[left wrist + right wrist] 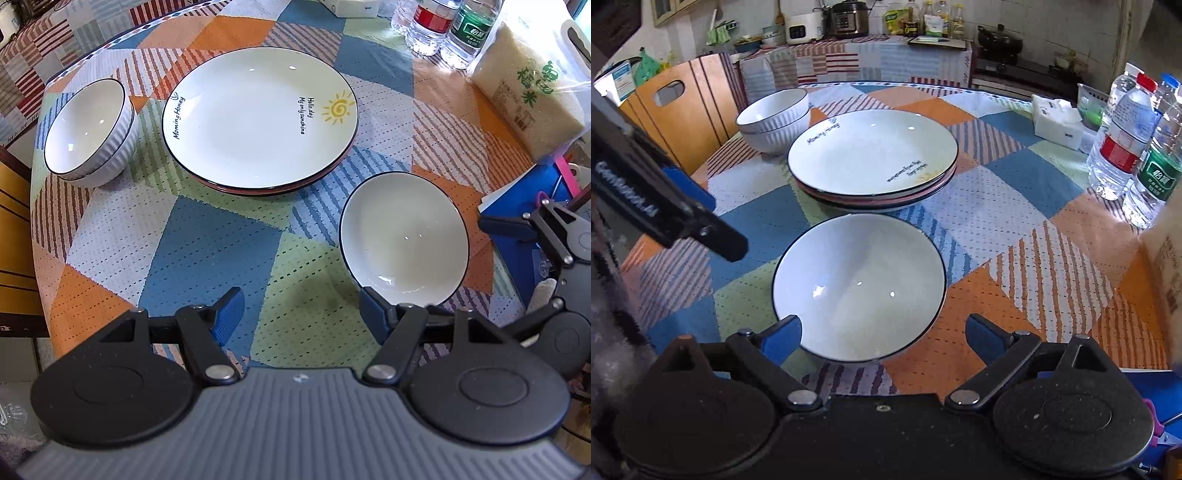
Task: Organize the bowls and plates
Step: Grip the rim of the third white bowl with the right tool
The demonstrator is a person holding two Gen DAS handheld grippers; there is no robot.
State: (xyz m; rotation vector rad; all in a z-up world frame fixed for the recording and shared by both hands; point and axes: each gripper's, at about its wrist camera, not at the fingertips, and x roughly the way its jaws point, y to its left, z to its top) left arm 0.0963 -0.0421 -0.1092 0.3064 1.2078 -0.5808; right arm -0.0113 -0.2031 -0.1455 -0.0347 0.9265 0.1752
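Left gripper (301, 314) spread over bare counter (207, 254), right gripper (882, 336) wide, straddling the loose shallow white ceramic bowl's (858, 286) near rim unclamped, so I judge I should pinch it, then carry it to the stacked ribbed white bowls (774, 120).

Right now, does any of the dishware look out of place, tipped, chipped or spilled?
Only one piece stands apart: a shallow white bowl sits alone on the tablecloth, in front of the stacked plates and away from the nested ribbed bowls. It is upright and empty. No chips or spills are visible.
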